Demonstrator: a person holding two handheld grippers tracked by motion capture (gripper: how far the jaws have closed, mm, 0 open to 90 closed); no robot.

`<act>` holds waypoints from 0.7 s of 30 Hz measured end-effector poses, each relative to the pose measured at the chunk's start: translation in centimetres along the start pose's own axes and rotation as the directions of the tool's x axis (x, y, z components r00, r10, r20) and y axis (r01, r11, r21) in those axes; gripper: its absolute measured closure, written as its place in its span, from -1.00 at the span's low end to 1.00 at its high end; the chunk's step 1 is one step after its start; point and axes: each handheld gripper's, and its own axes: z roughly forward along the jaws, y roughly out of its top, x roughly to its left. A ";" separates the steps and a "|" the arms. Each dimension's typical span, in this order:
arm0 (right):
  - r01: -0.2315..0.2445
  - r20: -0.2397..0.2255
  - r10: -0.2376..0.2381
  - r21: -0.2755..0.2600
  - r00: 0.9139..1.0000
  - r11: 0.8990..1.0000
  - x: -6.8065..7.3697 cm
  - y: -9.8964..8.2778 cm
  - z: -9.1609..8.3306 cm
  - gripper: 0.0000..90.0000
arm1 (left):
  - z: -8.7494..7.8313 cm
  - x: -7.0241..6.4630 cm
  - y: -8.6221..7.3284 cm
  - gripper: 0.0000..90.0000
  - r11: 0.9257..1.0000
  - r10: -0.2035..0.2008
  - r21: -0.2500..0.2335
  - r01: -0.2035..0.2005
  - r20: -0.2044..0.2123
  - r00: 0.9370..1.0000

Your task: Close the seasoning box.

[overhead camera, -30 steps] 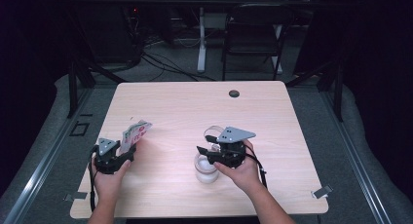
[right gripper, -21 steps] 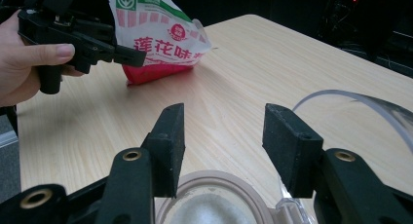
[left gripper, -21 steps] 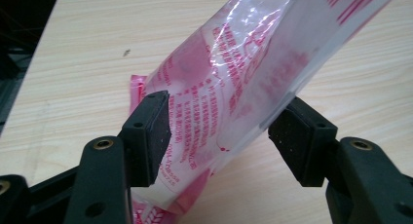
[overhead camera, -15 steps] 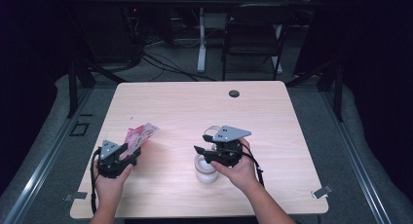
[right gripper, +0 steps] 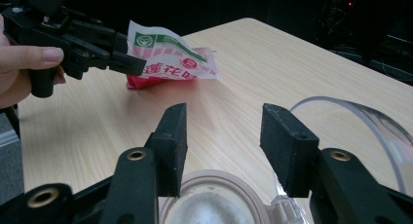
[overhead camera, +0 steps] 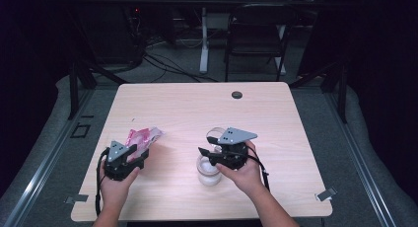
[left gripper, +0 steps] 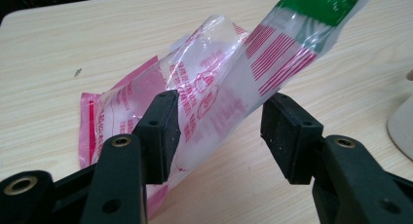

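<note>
I am watching the left gripper (overhead camera: 140,154) near the table's (overhead camera: 296,138) left edge. Its jaws are standing partly apart and have just been closing, with the plastic packet (left gripper: 214,87) between them. In the left gripper view one pad is lying against the film while the other is standing clear of it, so I am not reading this as a clamp, though the film hides part of that contact and I may be wrong. The packet is a clear sachet with red print and a green band at one end. Its long axis is running from the gripper away toward the table's far edge, the green end lifted off the wood and the red end resting on the surface. Farther right, nearer the front edge and about midway along it, I am holding the right gripper (overhead camera: 208,146) with its jaws wide apart and nothing between the pads. It is hanging above a clear jar (overhead camera: 209,170) holding something white. The jar's hinged lid (right gripper: 360,131) is standing open beside it.
</note>
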 end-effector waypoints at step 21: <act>-0.017 0.030 0.018 -0.039 0.999 0.999 -0.6 0.8 -2.8 0.23 | -0.4 -4.1 2.1 -0.03 0.996 0.085 -0.017 -0.084 0.113 0.990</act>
